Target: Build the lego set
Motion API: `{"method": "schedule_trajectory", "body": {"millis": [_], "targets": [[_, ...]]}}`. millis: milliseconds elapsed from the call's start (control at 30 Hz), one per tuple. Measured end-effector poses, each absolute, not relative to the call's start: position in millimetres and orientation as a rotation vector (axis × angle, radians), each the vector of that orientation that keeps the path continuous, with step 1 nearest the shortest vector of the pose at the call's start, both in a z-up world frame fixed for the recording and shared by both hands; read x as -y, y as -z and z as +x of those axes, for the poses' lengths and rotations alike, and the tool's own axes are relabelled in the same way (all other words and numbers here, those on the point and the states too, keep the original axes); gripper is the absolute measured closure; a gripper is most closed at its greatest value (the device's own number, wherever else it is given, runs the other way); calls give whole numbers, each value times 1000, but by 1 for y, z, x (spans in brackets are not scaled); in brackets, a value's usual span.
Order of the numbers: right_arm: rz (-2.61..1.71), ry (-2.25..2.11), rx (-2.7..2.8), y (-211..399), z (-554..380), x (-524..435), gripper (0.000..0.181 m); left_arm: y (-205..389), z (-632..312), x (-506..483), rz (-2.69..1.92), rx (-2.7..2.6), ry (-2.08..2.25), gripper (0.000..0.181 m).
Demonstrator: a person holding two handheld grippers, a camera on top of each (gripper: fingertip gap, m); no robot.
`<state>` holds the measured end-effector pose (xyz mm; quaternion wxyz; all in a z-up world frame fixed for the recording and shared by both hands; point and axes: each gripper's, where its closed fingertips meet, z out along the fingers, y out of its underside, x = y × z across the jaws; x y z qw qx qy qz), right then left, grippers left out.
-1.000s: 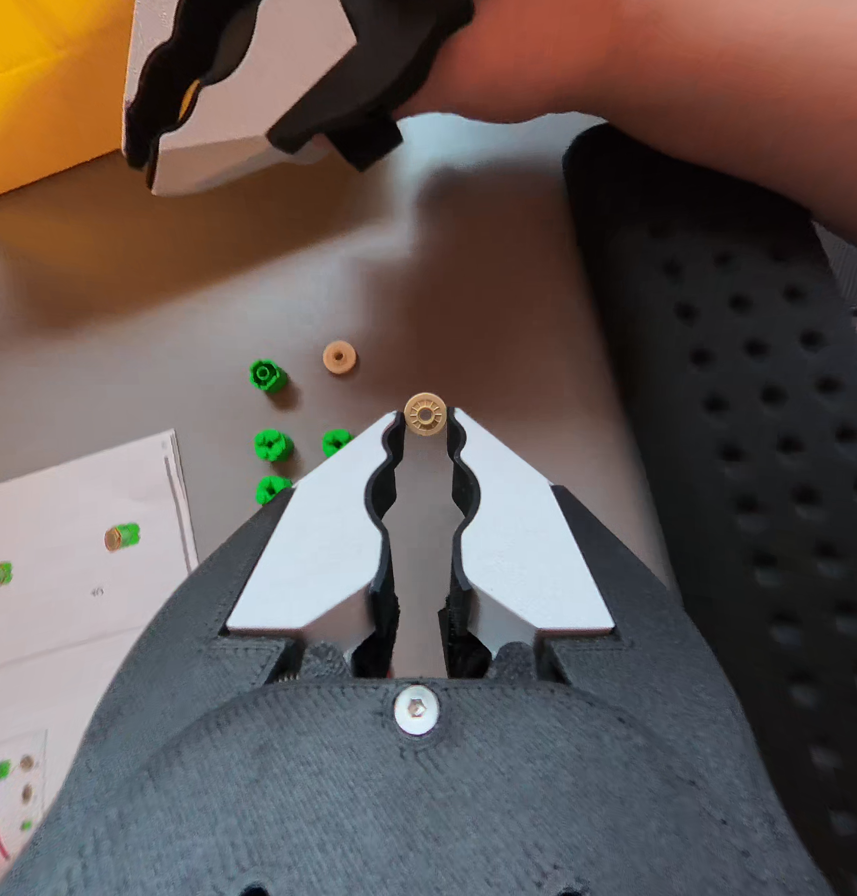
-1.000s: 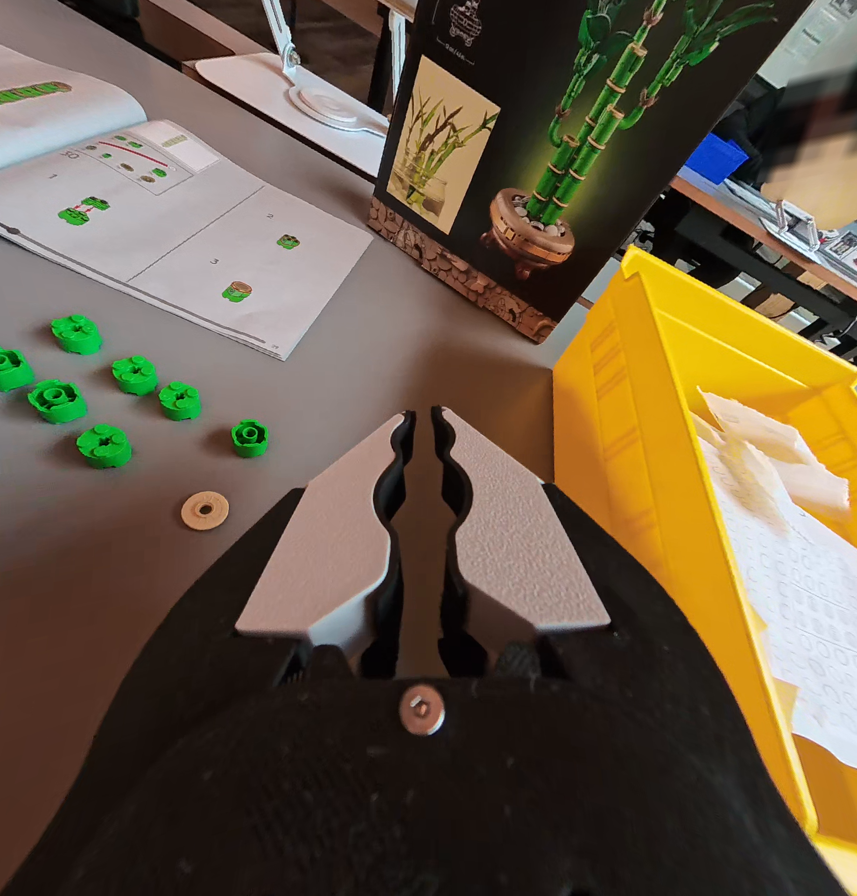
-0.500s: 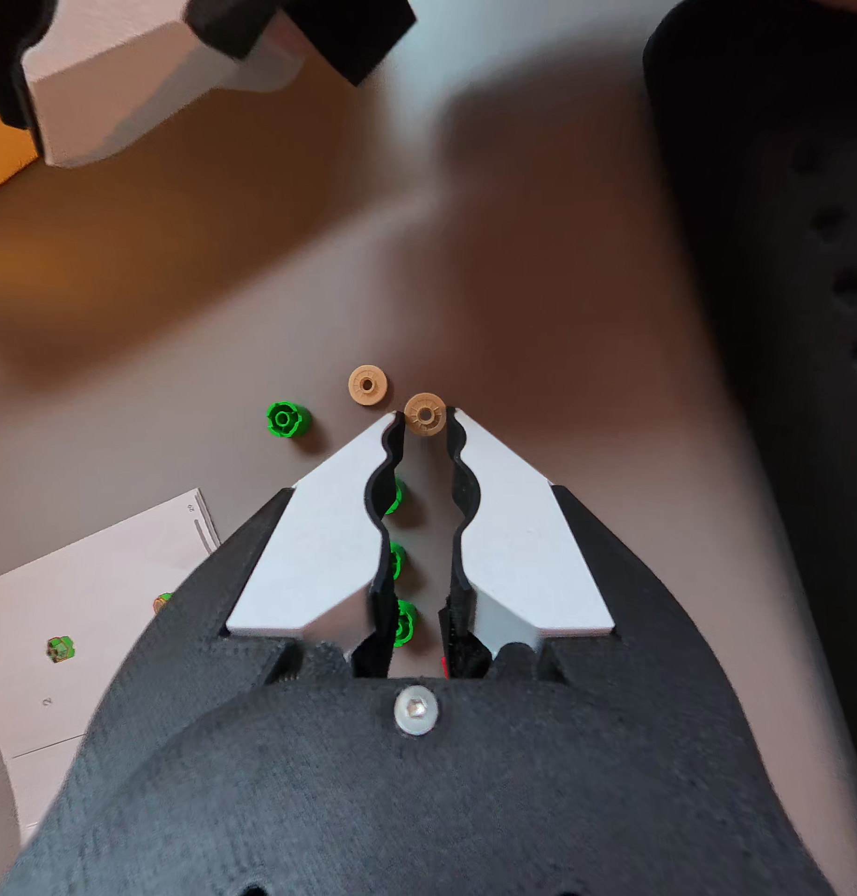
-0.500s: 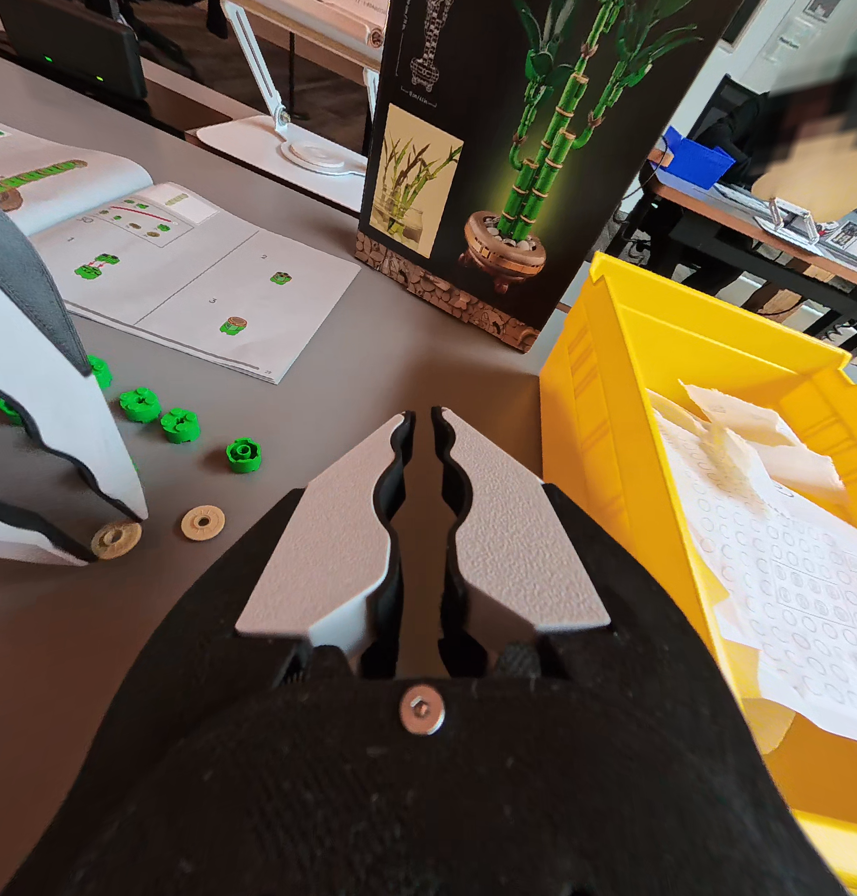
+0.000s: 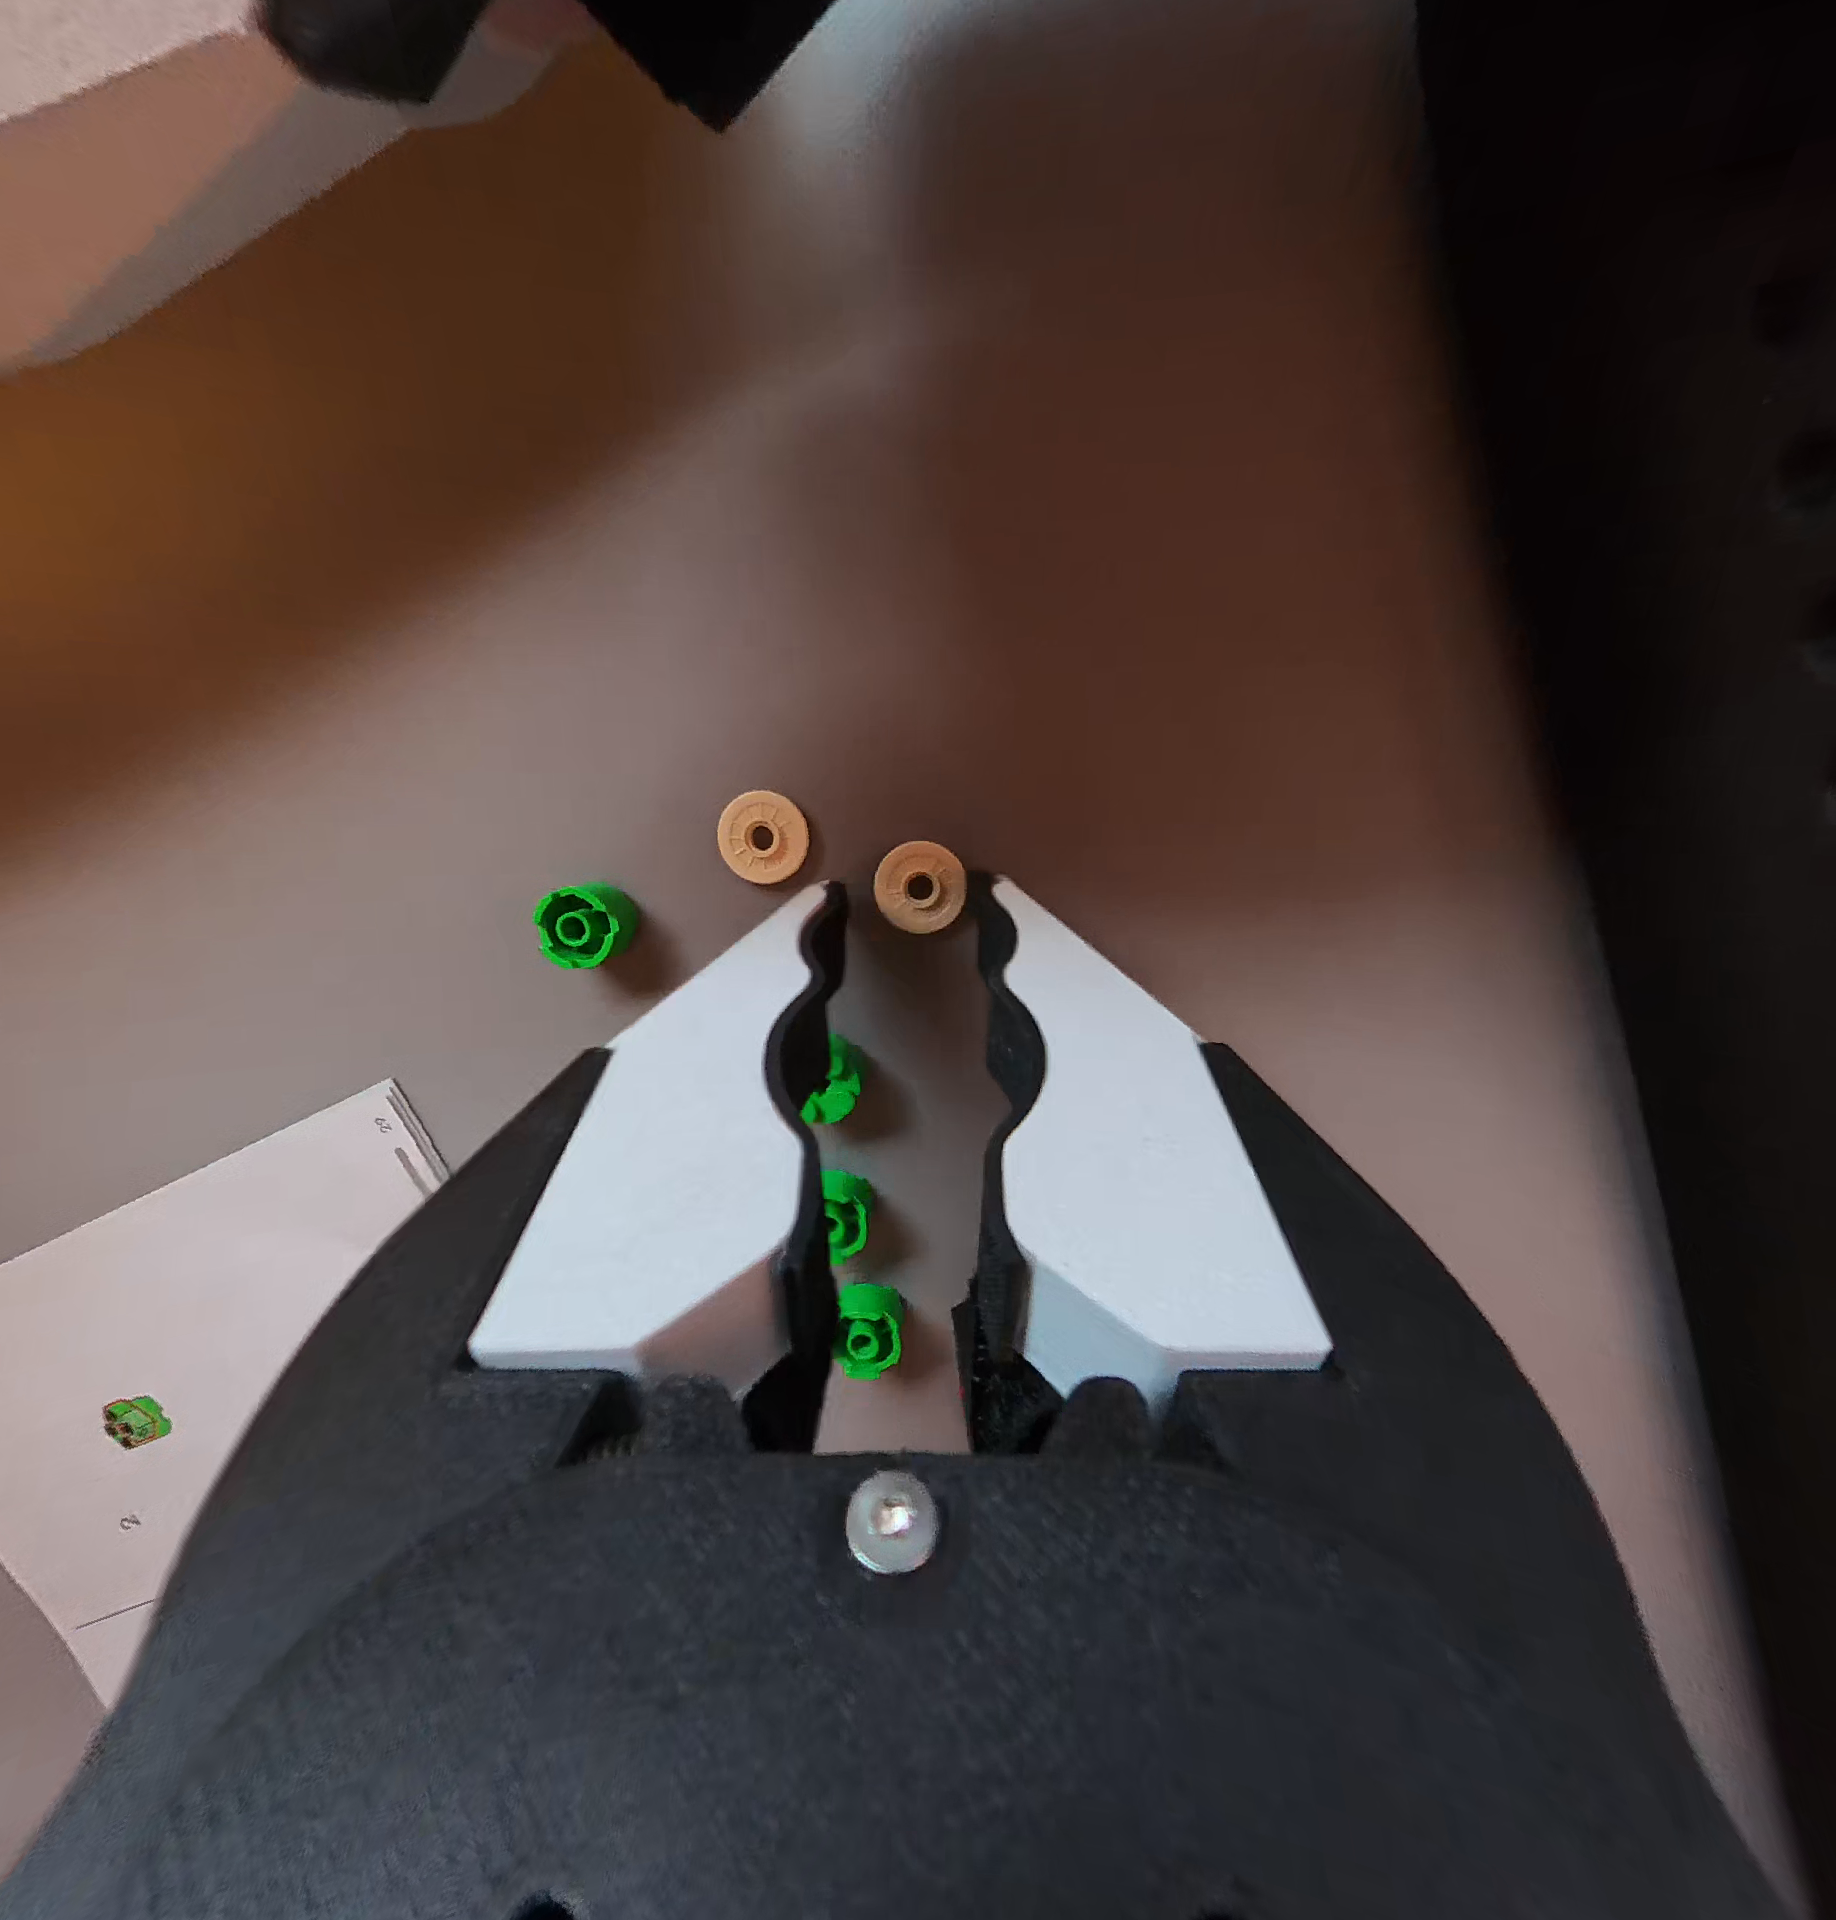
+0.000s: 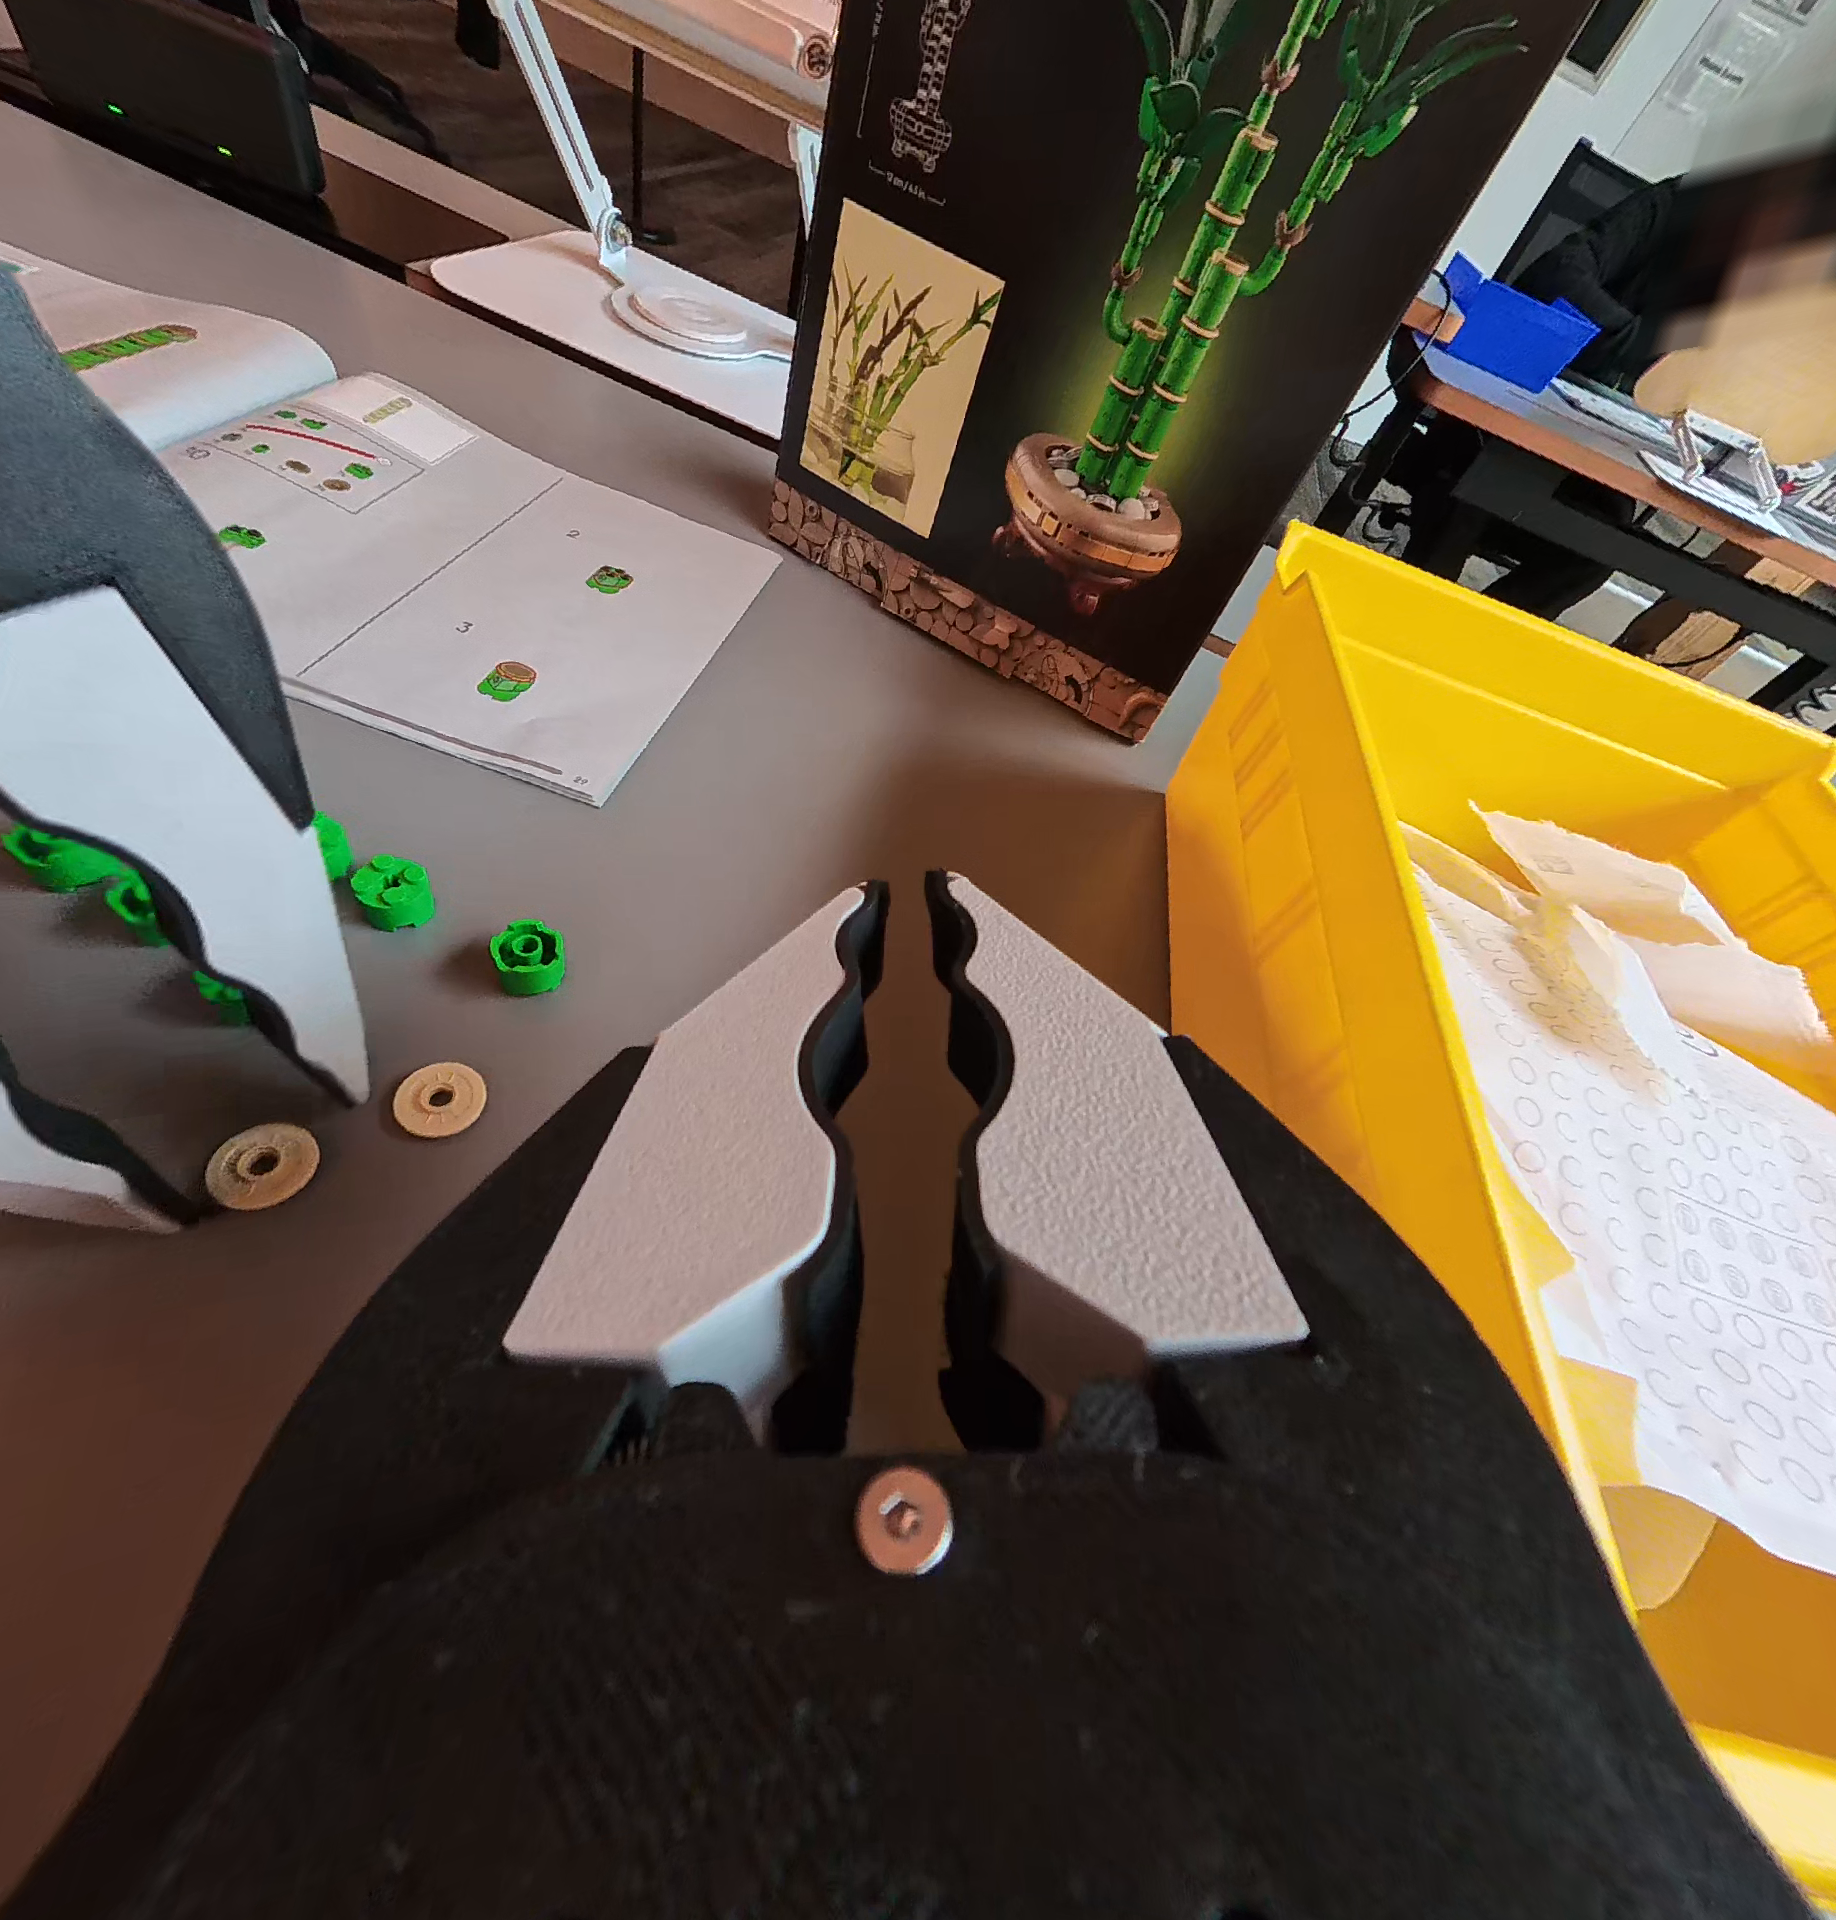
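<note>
Grey bench carries the whole job, with an office of desks blurred behind it. Nearest the left claw, three green round bricks show through the gap between its fingers, where a second ago they lay off to its left; the claw has travelled across the bench toward the spare parts. At its tips sits a tan round plate, as it did in both earlier views. In the left wrist view the jaws look slightly parted around the plate, and in the right wrist view only one tip seems to touch it, so I cannot tell whether it is truly gripped or merely nudged along. Just beyond the tips to the left lies a second tan plate, now much closer than before, and a lone green brick farther left. That suggests the two tan plates are being brought together beside the green ones. The right claw hangs empty, its jaws nearly together, as before. Beyond it to the left lies the open instruction booklet, ahead stands the set's box, and to the right a yellow bin.
</note>
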<state>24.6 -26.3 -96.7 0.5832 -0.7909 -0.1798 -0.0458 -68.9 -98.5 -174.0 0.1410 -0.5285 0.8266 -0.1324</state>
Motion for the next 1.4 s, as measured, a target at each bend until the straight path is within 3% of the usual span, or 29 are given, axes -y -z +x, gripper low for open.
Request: {"method": "schedule_trajectory", "body": {"millis": [167,333,500,633,800,900,1033,1200,1400], "targets": [[-1831,106,415,94,25,27,173,148,-70,100,-1505,-2249,514,150],[-1824,103,445,93,19,27,173,24,-110,74,-1346,-1759,700,144],[-1841,118,497,98,11,26,173,-93,-239,29,-1311,-1278,596,135],[-1815,128,532,94,4,26,173,-136,-371,30,-1243,-1050,439,139],[-1812,61,515,94,-1,21,173,-106,-522,23,-1430,-966,94,141],[-1812,9,500,96,-5,15,173,-74,-576,24,-1521,-992,69,155],[-1750,-88,437,85,-11,8,174,-14,-604,15,-1730,-1089,166,146],[-1733,-122,394,85,-10,6,174,63,-634,-18,-1867,-1333,-11,151],[-1768,-117,398,96,-10,8,174,125,-632,-31,-2079,-1422,204,152]]}}
